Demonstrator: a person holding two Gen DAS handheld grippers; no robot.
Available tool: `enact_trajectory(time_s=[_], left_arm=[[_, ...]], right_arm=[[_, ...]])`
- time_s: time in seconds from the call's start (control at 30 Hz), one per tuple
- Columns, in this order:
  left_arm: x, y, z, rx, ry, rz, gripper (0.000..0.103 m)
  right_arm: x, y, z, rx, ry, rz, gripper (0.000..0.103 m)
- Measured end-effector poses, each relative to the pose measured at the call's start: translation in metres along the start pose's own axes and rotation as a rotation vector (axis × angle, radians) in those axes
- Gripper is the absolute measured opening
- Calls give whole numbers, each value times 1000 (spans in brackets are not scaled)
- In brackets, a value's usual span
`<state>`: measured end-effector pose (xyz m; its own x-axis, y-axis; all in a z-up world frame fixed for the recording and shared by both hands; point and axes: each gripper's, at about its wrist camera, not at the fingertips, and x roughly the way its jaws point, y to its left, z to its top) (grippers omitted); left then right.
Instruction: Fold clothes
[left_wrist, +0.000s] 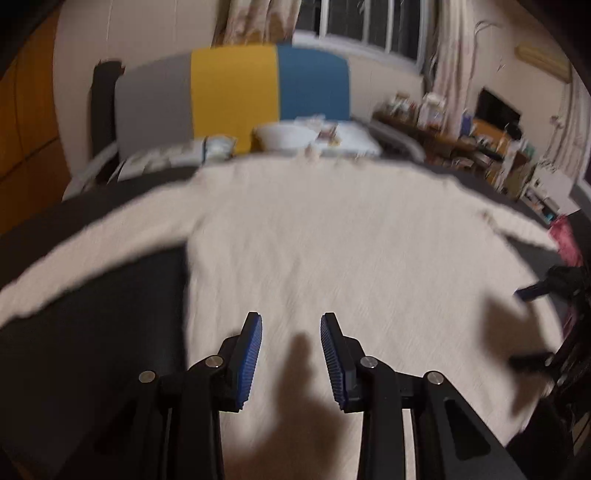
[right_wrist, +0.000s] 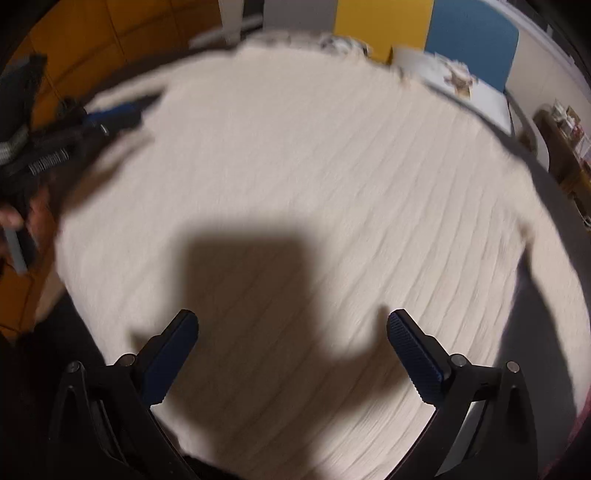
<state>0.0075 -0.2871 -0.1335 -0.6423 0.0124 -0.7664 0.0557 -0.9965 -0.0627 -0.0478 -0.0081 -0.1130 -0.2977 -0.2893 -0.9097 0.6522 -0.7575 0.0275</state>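
Cream ribbed knit sweater (left_wrist: 332, 236) lies spread flat on a dark grey bed surface (left_wrist: 110, 295), body in the middle, both long sleeves stretched out to the sides. In the left wrist view the neck end is at the far side, toward the headboard; the near hem runs under the camera. The left sleeve (left_wrist: 74, 254) arcs across the dark cover toward the left edge of that view; the right sleeve (left_wrist: 517, 229) reaches toward a pink item (left_wrist: 563, 240) at the bed's right edge, too blurred to identify.

Left gripper (left_wrist: 291, 321): black frame, blue ribbed pads, jaws partway apart with a moderate gap. Nothing between the pads; they hang over the lower part of the sweater body, and contact with the knit cannot be confirmed. Its shadow falls on the cloth directly below.

Right gripper (right_wrist: 291, 325): same build, jaws spread wide, empty, over the sweater body, pointing steeply down. A large blocky shadow (right_wrist: 251, 280) lies on the knit between and ahead of its fingers. The right wrist view shows the left gripper at the upper left, held in a person's hand (right_wrist: 22, 218).

Both views are motion-blurred.

Background: padded headboard in grey, yellow and blue panels (left_wrist: 236, 99), white pillows (left_wrist: 288, 136) at its foot, curtained window (left_wrist: 362, 22), cluttered wooden shelf (left_wrist: 461, 136) along the right wall.
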Motion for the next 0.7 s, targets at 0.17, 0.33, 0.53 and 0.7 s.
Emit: enact_trajectory(time_s=[0.17,0.33,0.53,0.7], left_arm=[[-3,-6,-25,12,-67,25,34],[-28,-11,-24,-11,-92,-18,34],[-31,-14,-45,4,-5,-62,34],[-34,-11,-49,-42,-38,-88,34]], right_arm=[[-3,-25,-19,40,-78,-14,103],[-5,-31,-14,63,-31,-43,103],[-11,-2,-31,53,-56,-35,103],[-7,2,-56,94,-100,-76,103]])
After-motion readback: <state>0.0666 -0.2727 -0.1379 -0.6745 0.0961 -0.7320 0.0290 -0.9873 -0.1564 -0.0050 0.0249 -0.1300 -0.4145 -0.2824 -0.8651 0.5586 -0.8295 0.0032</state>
